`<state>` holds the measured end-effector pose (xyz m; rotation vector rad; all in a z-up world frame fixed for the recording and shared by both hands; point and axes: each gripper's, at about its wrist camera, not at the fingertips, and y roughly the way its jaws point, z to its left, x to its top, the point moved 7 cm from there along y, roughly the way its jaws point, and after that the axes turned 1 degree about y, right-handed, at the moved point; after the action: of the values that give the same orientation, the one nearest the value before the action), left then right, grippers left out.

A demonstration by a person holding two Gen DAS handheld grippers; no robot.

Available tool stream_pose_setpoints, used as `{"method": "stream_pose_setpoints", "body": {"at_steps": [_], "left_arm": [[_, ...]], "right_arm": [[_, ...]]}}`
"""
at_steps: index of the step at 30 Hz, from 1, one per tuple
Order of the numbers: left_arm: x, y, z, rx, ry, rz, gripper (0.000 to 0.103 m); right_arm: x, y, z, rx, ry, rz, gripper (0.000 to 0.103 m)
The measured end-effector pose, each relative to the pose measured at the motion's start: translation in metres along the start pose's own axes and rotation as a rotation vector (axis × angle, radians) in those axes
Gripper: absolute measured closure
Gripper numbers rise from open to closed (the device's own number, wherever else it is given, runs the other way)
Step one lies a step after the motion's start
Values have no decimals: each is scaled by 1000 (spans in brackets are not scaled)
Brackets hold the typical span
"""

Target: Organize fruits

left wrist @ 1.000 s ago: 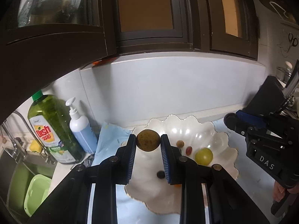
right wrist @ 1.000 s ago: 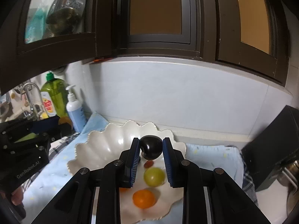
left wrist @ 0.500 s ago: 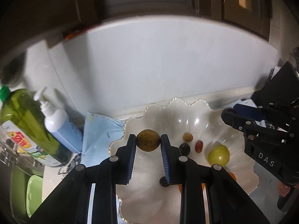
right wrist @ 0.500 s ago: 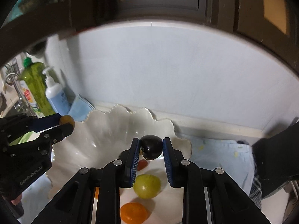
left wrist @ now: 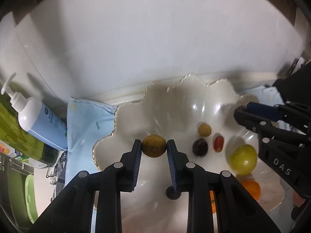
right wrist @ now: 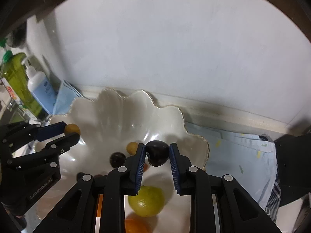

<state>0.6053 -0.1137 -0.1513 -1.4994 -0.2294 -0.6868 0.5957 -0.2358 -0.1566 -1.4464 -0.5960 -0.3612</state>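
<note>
left tongs (left wrist: 154, 149): clamped on brown-yellow fruit (left wrist: 154, 145), over left part of scalloped bowl (left wrist: 134, 112) | right tongs (right wrist: 157, 154): clamped on dark plum (right wrist: 157, 152), above bowl's right side in the right-wrist view | both fruits directly over bowl, release lies straight below

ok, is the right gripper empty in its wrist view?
No, the right gripper is clamped on a dark fruit, held between its blue pads above the white bowl.
</note>
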Motion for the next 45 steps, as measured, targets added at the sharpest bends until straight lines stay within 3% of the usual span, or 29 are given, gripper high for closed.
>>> {"method": "stream_pose_setpoints", "body": {"at_steps": [6, 8, 11, 15, 16, 22, 30, 38, 45], "left_arm": [[-1, 13, -3, -19, -10, 59, 75], [-1, 12, -2, -11, -10, 56, 71], [1, 8, -1, 7, -8, 45, 57], [0, -6, 4, 51, -11, 15, 44], [0, -10, 6, 59, -18, 6, 40], [-14, -51, 14, 125, -46, -92, 26], [-52, -122, 17, 180, -58, -257, 10], [-94, -187, 29, 233, -27, -410, 2], [-132, -234, 36, 211, -14, -509, 0]], "right_arm": [[-5, 13, -3, 17, 18, 53, 76], [-5, 14, -5, 15, 28, 59, 75], [-6, 12, -6, 23, 43, 57, 63], [-5, 0, -8, -7, 43, 25, 58], [-5, -3, -9, -11, 46, 19, 51], [-12, -37, -9, -53, 75, -60, 40], [-42, -111, 7, -60, 123, -235, 28], [-82, -181, 35, -108, 146, -402, 17], [-120, -217, 61, -151, 162, -444, 16]]}}
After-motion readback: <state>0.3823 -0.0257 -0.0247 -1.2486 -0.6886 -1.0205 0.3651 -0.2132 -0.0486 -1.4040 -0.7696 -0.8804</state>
